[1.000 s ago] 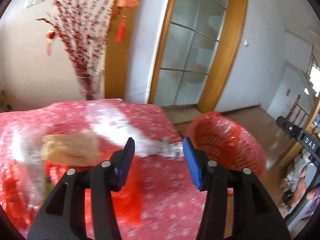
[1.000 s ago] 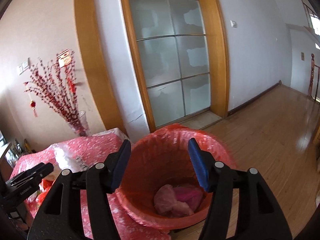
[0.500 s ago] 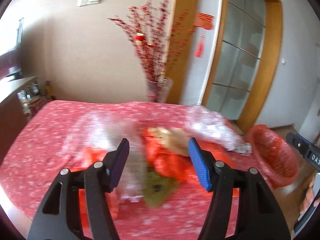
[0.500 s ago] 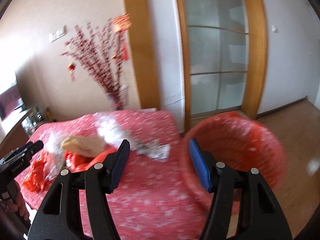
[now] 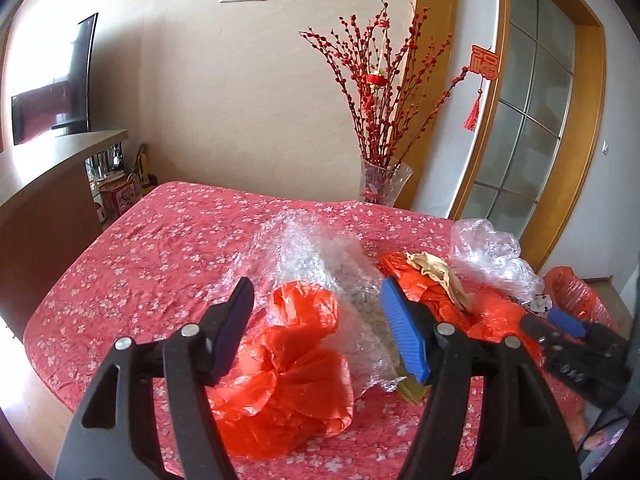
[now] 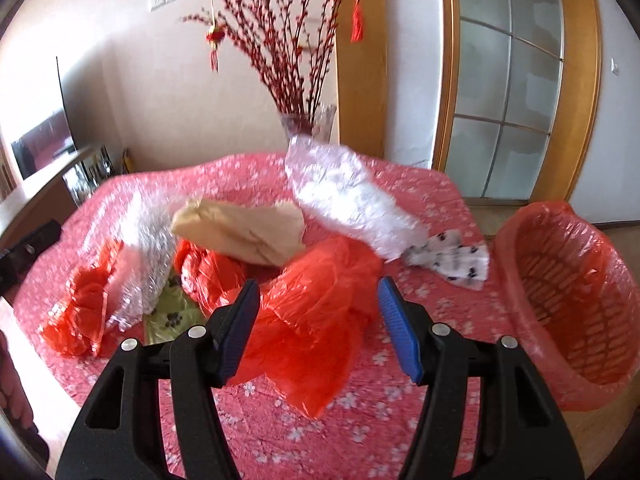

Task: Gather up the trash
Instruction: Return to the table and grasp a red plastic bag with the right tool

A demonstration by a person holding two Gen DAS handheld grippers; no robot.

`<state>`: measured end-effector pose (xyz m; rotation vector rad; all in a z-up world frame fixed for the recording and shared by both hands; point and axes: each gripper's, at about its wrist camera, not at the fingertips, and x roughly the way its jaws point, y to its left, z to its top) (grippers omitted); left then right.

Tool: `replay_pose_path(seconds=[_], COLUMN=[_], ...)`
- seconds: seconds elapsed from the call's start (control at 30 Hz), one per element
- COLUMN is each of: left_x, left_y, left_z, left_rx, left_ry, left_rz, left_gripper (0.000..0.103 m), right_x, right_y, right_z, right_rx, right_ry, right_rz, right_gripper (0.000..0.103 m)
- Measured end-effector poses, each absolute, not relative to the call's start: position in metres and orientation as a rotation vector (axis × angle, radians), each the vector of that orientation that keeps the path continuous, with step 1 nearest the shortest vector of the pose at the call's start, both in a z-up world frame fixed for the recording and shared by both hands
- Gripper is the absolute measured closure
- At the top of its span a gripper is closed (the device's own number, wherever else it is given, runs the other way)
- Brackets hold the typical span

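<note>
Trash lies piled on a table under a red flowered cloth (image 5: 160, 248). My left gripper (image 5: 316, 292) hovers over a crumpled orange bag (image 5: 292, 364) and bubble wrap (image 5: 320, 264); its jaws are opening and grip nothing. My right gripper (image 6: 318, 292) stands open just above another orange bag (image 6: 316, 308), not touching it. Behind that bag lie a beige paper bag (image 6: 244, 232), clear plastic (image 6: 348, 196) and a spotted white wrapper (image 6: 452, 260). A green wrapper (image 6: 172, 312) peeks out under the pile. The red-lined basket (image 6: 572, 300) stands off the table's right edge.
A glass vase of red branches (image 5: 384, 184) stands at the table's far edge. A wooden counter (image 5: 40, 168) and a TV (image 5: 52, 92) are to the left. A glazed door with a wooden frame (image 6: 508, 120) is behind the basket.
Both grippers swung left, away from the basket and over the trash pile on the table. The left jaws have spread wider. The right gripper has come lower, close to the orange bag.
</note>
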<state>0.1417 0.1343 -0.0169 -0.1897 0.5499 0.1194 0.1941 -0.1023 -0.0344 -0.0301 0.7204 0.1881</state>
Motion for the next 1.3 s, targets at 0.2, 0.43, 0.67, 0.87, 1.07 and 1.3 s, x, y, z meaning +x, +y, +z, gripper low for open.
replay_pose_path(seconds=[0.2, 0.43, 0.67, 0.87, 1.07, 1.3], left_x=[0.145, 0.149, 0.153, 0.159, 0.167, 0.192], left_y=[0.137, 0.134, 0.126, 0.113, 0.098, 0.069], left_z=[-0.023, -0.029, -0.029, -0.029, -0.028, -0.029], left_rx=[-0.204, -0.215, -0.208, -0.195, -0.180, -0.172], left_ry=[0.565, 0.588, 0.595, 0.603, 0.613, 0.654], left_rz=[0.113, 0.102, 0.088, 0.055, 0.017, -0.064], left_gripper=[0.038, 0.038, 0.038, 0.038, 0.038, 0.045], right_x=[0.204, 0.200, 0.178, 0.162, 0.150, 0.145], right_y=[-0.108, -0.112, -0.116, -0.125, -0.136, -0.168], right_z=[-0.056, -0.056, -0.041, -0.024, -0.001, 0.014], right_rx=[-0.010, 0.006, 0.011, 0.038, 0.065, 0.071], right_ry=[0.800, 0.805, 0.763, 0.718, 0.650, 0.589], right_rz=[0.184, 0.227, 0.273, 0.301, 0.314, 0.217], right_gripper=[0.052, 0.085, 0.088, 0.088, 0.088, 0.088])
